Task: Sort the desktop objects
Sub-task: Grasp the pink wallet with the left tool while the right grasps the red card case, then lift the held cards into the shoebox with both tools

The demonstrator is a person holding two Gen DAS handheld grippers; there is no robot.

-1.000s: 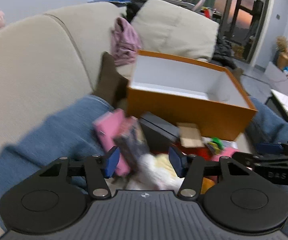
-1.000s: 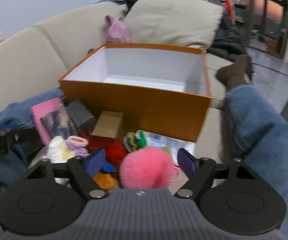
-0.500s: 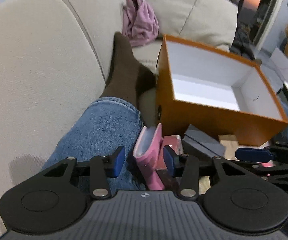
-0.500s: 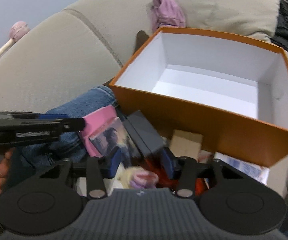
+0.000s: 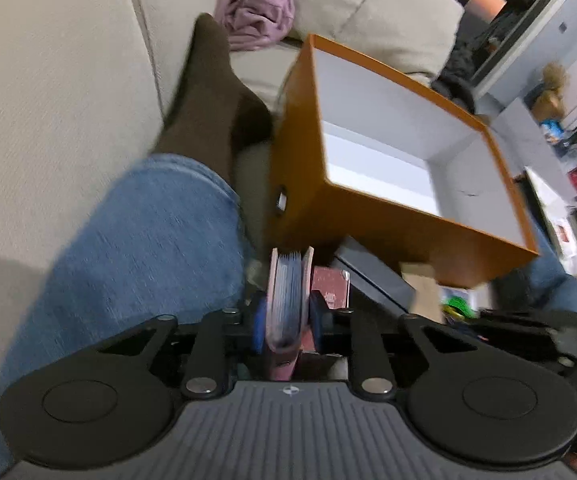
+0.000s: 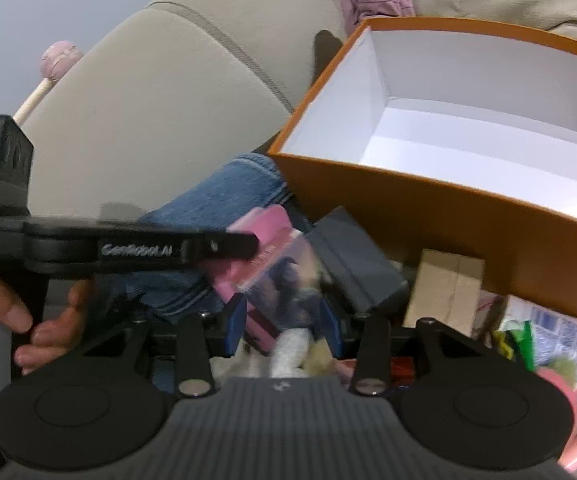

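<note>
My left gripper (image 5: 287, 324) is closing, and its blue pads press the covers of an upright pink booklet (image 5: 288, 292) with blue pages. The right wrist view has that gripper (image 6: 244, 246) reaching in from the left over the pink booklet (image 6: 268, 220). My right gripper (image 6: 282, 328) has its jaws half apart over a dark photo card (image 6: 288, 276) and a white fluffy thing (image 6: 292, 348); no pad visibly presses either. An empty orange box (image 5: 368, 208) with white walls stands just behind the pile.
A dark grey box (image 6: 352, 256), a small cardboard box (image 6: 444, 288), green bits (image 6: 516, 336) and a printed packet (image 6: 560, 332) lie before the orange box (image 6: 448, 208). A jeans leg (image 5: 148, 240) and brown-socked foot (image 5: 208, 100) rest on the beige sofa at left.
Both grippers swung left across the pile and narrowed. The left went from the white fluffy thing to the pink booklet and closed on it. The right left the pink pompom.
</note>
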